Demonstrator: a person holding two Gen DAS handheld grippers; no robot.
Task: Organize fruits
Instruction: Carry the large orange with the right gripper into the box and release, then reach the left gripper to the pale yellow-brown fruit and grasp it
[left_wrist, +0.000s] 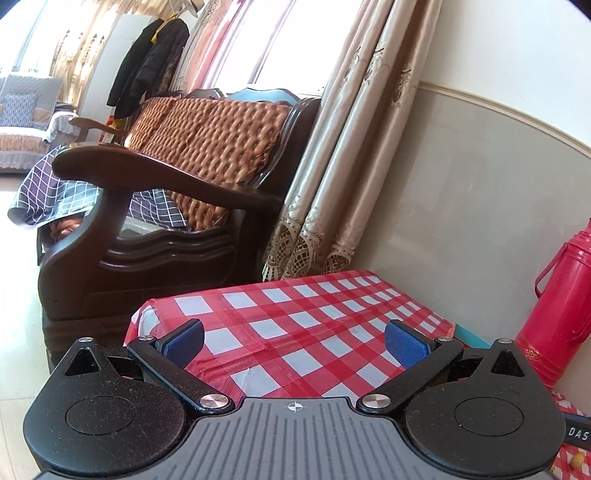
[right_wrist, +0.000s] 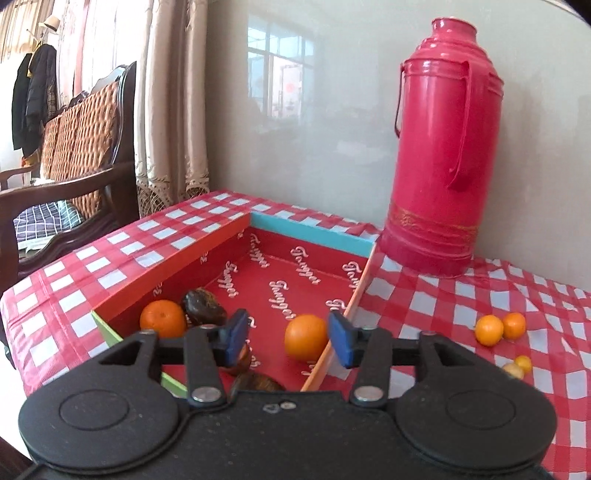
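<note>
In the right wrist view a shallow red box (right_wrist: 295, 229) lies on the checked tablecloth. In it are an orange (right_wrist: 306, 336), a second orange (right_wrist: 162, 318) and dark brown fruits (right_wrist: 205, 307). My right gripper (right_wrist: 290, 339) is open and empty, just above the box's near right corner; the first orange sits between its blue pads, apart from them. Two small oranges (right_wrist: 498, 328) and smaller yellow fruits (right_wrist: 517, 366) lie on the cloth to the right. My left gripper (left_wrist: 293, 338) is open and empty above the cloth (left_wrist: 295, 325); a small yellow fruit (left_wrist: 578, 459) shows at the lower right.
A tall red thermos (right_wrist: 443, 147) stands at the back right next to the box and the wall; it also shows in the left wrist view (left_wrist: 557, 314). A dark wooden armchair (left_wrist: 166, 221) stands left of the table, with curtains (left_wrist: 351, 147) behind.
</note>
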